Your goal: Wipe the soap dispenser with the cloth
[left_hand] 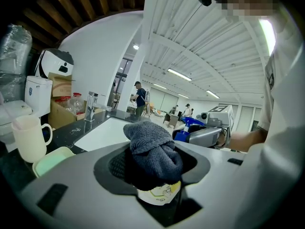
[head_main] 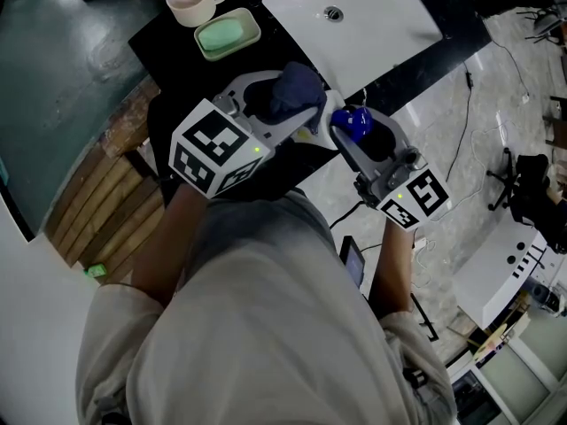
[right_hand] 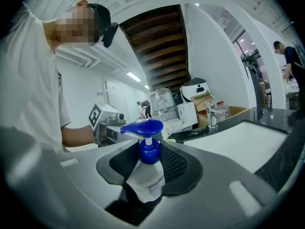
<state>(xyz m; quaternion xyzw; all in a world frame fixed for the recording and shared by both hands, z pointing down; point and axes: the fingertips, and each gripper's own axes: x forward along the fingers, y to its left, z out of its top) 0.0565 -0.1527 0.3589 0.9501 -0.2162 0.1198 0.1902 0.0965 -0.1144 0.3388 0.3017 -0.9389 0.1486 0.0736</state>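
Left gripper (left_hand: pixel 153 173): jaws clamped on a bunched dark cloth (left_hand: pixel 153 149), with the wad protruding forward, apparently as the wiping face.

Right gripper (right_hand: pixel 148 168): jaws set wide but pinching the soap dispenser (right_hand: pixel 147 178) by its white body. The blue pump is uppermost, so the upper part stays reachable.

Both are held off the counter (head_main: pixel 182 56), angled toward each other. The cloth is near the dispenser, seemingly not yet touching.

Beyond them: cup (head_main: pixel 192 1), green soap dish (head_main: pixel 228 34), sink (head_main: pixel 390 20).

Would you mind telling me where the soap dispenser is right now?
In the head view the soap dispenser sits clamped in the right gripper, just right of the cloth held by the left gripper.
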